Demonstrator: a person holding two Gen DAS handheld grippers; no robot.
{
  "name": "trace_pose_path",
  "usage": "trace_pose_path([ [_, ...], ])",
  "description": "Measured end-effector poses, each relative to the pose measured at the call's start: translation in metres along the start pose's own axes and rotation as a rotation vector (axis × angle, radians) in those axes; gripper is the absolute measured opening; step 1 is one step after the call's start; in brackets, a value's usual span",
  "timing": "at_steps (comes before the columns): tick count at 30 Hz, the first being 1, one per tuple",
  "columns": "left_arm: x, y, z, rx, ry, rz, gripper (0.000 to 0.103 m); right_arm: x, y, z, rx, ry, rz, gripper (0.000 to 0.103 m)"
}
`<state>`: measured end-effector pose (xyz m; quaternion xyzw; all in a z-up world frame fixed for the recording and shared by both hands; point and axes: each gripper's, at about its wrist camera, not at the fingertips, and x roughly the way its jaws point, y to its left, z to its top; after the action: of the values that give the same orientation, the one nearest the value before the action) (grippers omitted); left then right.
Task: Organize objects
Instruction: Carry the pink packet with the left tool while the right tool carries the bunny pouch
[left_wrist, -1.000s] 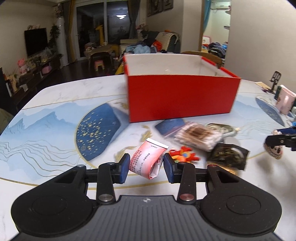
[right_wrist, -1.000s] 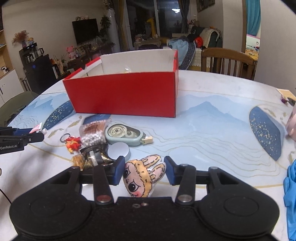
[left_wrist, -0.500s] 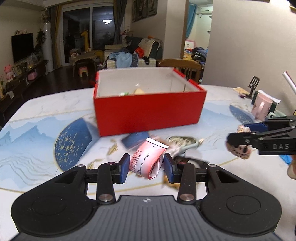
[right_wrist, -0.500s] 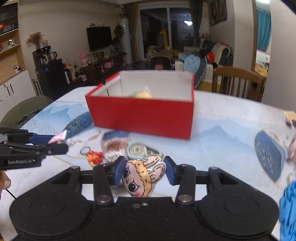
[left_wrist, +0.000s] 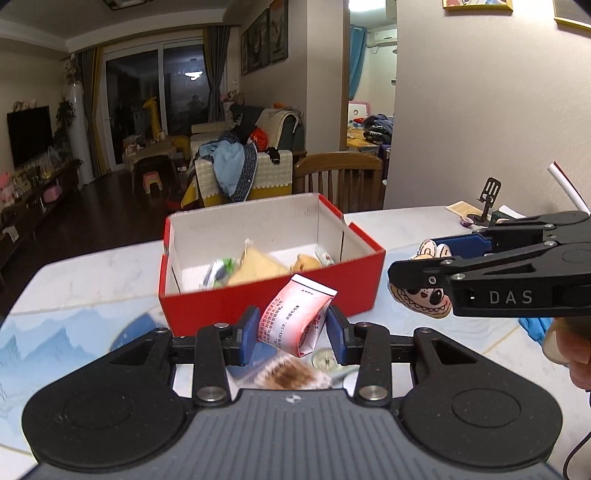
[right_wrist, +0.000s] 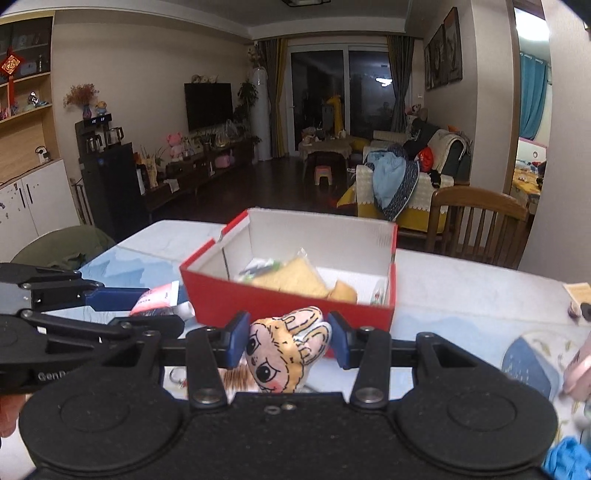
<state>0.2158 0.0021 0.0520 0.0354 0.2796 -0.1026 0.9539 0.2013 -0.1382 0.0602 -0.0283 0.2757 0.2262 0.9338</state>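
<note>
My left gripper (left_wrist: 291, 334) is shut on a pink-and-white sachet (left_wrist: 295, 319), held in the air just in front of the red box (left_wrist: 273, 301). My right gripper (right_wrist: 288, 341) is shut on a small rabbit-face plush (right_wrist: 286, 352), also raised, near the box's front wall (right_wrist: 291, 308). The box is open and white inside, and holds a yellow packet (left_wrist: 258, 269) and other small items. In the left wrist view the right gripper (left_wrist: 424, 275) with the plush (left_wrist: 421, 295) is at the box's right. In the right wrist view the left gripper (right_wrist: 162, 310) with the sachet (right_wrist: 155, 301) is at the box's left.
Below the grippers, loose items lie on the blue-patterned table (left_wrist: 74, 332): a bead bag (left_wrist: 288, 374), a tape dispenser (left_wrist: 325, 360). A wooden chair (right_wrist: 476, 225) stands behind the table. A phone stand (left_wrist: 487, 199) and a pink cup (right_wrist: 580, 369) are at the right.
Both grippers have risen from the table with their objects and moved toward the box; its inside now shows from above. The grips have not changed.
</note>
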Motion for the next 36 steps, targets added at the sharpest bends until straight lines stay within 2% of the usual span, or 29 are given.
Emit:
trace_pose_path([
  [5, 0.013, 0.005, 0.023, 0.007, -0.013, 0.009, 0.038, 0.006, -0.008, 0.021, 0.023, -0.033, -0.008, 0.045],
  [10, 0.031, 0.008, 0.047, 0.04, -0.036, 0.058, 0.038, 0.022, -0.018, 0.04, 0.035, -0.047, -0.032, 0.045],
  [20, 0.097, 0.013, 0.081, 0.059, -0.01, 0.125, 0.038, 0.075, -0.032, 0.06, 0.06, -0.026, -0.072, 0.045],
  [29, 0.155, 0.028, 0.079, 0.048, 0.063, 0.169, 0.038, 0.132, -0.046, 0.065, 0.074, 0.03, -0.079, 0.045],
  [36, 0.186, 0.046, 0.07, 0.036, 0.113, 0.196, 0.038, 0.17, -0.047, 0.059, 0.102, 0.103, -0.077, 0.045],
])
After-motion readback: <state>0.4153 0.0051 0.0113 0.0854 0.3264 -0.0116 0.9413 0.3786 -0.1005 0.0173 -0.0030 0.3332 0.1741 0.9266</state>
